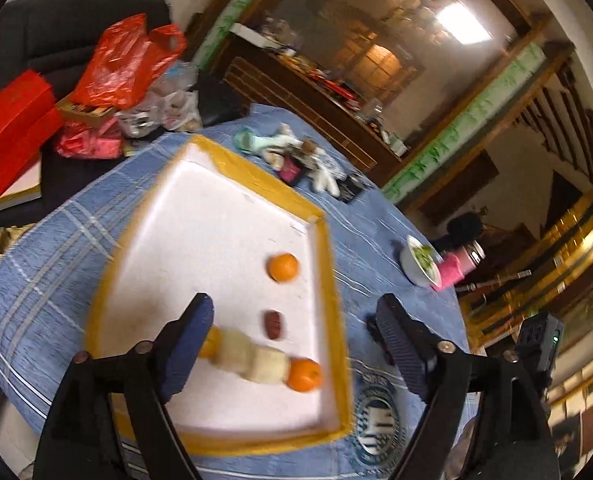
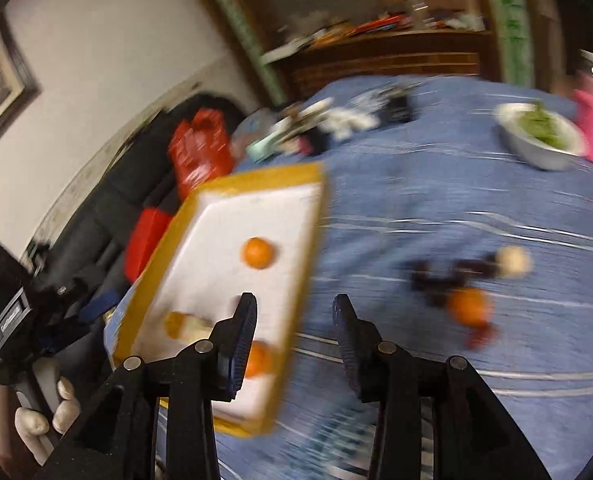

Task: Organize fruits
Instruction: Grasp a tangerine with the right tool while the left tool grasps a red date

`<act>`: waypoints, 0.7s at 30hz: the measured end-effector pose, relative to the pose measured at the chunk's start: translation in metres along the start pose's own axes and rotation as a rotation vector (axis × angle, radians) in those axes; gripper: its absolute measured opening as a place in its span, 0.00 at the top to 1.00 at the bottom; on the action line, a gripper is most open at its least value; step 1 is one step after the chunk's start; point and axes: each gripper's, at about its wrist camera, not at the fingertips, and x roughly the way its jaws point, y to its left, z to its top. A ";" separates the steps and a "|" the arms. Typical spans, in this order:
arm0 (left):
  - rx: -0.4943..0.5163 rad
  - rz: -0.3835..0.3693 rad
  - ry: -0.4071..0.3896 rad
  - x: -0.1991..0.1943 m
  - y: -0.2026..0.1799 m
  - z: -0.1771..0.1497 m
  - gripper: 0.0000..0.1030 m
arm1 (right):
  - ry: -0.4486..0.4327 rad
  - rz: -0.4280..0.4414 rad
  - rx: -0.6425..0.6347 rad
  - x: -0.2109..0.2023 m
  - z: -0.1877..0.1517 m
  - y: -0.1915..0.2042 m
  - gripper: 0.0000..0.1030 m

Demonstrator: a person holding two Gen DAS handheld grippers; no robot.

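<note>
A white tray with a yellow rim lies on the blue tablecloth. In it are an orange, a dark date, pale peeled fruit pieces and a second orange. My left gripper hangs open over the tray's near end with nothing between its fingers. My right gripper is open and empty above the tray's right rim. On the cloth to the right lie another orange, dark dates and a pale piece.
A white bowl of greens and a pink cup stand at the table's far right. Small clutter lies behind the tray. Red bags sit on a dark chair at the left. A gloved hand holds the other gripper.
</note>
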 end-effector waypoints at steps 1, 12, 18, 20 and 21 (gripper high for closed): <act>0.022 -0.010 0.006 0.001 -0.012 -0.004 0.18 | -0.014 -0.025 0.018 -0.011 -0.003 -0.013 0.57; 0.190 -0.028 0.145 0.054 -0.101 -0.046 0.18 | 0.023 -0.114 0.096 -0.015 -0.026 -0.100 0.58; 0.221 0.020 0.152 0.065 -0.112 -0.047 0.18 | 0.044 -0.049 0.068 0.030 -0.007 -0.103 0.57; 0.228 0.036 0.162 0.072 -0.113 -0.048 0.18 | 0.064 -0.061 0.041 0.045 -0.004 -0.100 0.53; 0.233 0.042 0.172 0.078 -0.115 -0.049 0.18 | 0.042 -0.101 0.008 0.048 -0.003 -0.097 0.53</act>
